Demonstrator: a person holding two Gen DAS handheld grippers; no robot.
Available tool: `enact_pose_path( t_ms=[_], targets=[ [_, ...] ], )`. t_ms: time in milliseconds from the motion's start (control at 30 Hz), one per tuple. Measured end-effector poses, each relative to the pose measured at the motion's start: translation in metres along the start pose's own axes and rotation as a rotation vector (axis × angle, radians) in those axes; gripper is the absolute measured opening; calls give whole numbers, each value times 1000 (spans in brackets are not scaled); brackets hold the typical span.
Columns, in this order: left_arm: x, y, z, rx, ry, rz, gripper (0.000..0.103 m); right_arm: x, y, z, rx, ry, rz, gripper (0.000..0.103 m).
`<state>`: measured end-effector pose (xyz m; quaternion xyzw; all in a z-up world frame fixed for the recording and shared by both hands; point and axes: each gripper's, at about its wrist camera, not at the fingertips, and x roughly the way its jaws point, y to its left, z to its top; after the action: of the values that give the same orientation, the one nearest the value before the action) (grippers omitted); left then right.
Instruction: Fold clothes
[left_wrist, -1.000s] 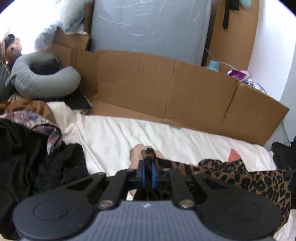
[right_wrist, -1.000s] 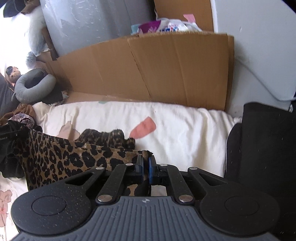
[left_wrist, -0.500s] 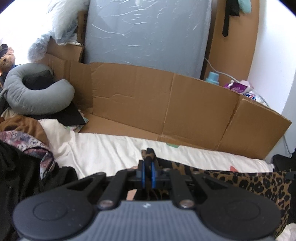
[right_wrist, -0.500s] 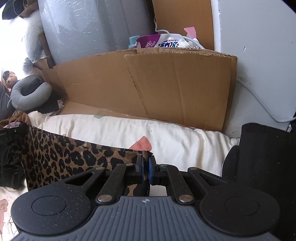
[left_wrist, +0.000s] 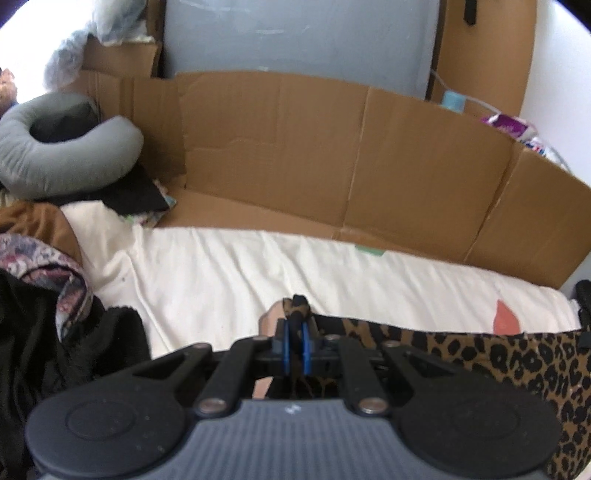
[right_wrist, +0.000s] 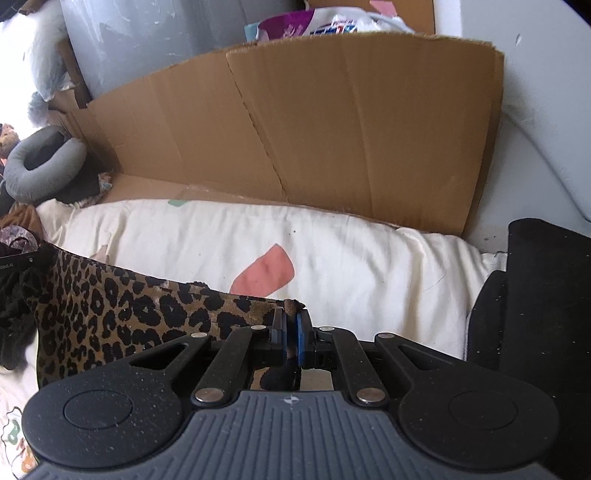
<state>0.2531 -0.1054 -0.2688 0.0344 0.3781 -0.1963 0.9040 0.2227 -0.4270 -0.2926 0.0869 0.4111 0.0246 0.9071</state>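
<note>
- Leopard-print garment (right_wrist: 110, 314): tan with black spots.
- Bed sheet (left_wrist: 229, 280): cream, with a pink patch (right_wrist: 264, 275).
- Cardboard (left_wrist: 332, 155): plain brown.
- Neck pillow (left_wrist: 55, 158): grey.
- Gripper pads (left_wrist: 282, 345): blue, on black bodies.
- Piled clothes (left_wrist: 37, 350): black, beside a floral fabric (left_wrist: 40, 258).

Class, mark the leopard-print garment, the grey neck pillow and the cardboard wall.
leopard-print garment (right_wrist: 110, 314), right wrist view, on the spotted cloth.
grey neck pillow (left_wrist: 70, 162), left wrist view, on its curved arm.
cardboard wall (left_wrist: 280, 147), left wrist view, on its middle panel.
</note>
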Motion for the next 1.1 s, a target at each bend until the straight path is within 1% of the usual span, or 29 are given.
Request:
enact_pose_path(
  t_ms=[167, 267, 400, 433, 533, 600, 633, 700, 800, 867, 967, 1033, 1067, 1100],
  targets=[
    [20, 3, -7, -4, 40, 6, 8, 16, -1, 1, -8, 26, -4, 3],
    [33, 2, -10, 1, 57, 35, 8, 27, -3, 1, -8, 44, -6, 3],
    [55, 0, -17, 3, 109, 26, 8, 42, -4, -4, -15, 78, -13, 3],
    [59, 1, -18, -2, 117, 24, 9, 46, -4, -6, -22, 86, -14, 3],
    [68, 2, -18, -12, 133, 25, 16, 58, -5, -11, -40, 115, 0, 5],
    [66, 4, -13, -17, 143, 34, 22, 59, -9, -11, -17, 122, -7, 8],
    [61, 5, -11, -26, 135, 38, 23, 56, -10, -10, -1, 113, -14, 9],
    [51, 8, -8, -46, 113, 44, 22, 49, -13, -7, 27, 95, -29, 13],
    [37, 6, -5, -56, 91, 54, 25, 38, -9, -6, 17, 61, -28, 14],
    [29, 1, -2, -63, 79, 44, 27, 29, -1, -6, -21, 35, -41, 14],
    [20, -13, 1, -45, 66, 17, 28, 17, 8, -4, -40, -2, -21, 14],
    [18, -25, 4, -42, 64, -13, 31, 13, 14, -4, -46, -12, -1, 14],
    [17, -31, 5, -41, 63, -28, 35, 13, 18, -3, -51, -11, 11, 14],
    [16, -37, 5, -40, 63, -41, 36, 13, 22, -3, -55, -11, 24, 14]
  ],
)
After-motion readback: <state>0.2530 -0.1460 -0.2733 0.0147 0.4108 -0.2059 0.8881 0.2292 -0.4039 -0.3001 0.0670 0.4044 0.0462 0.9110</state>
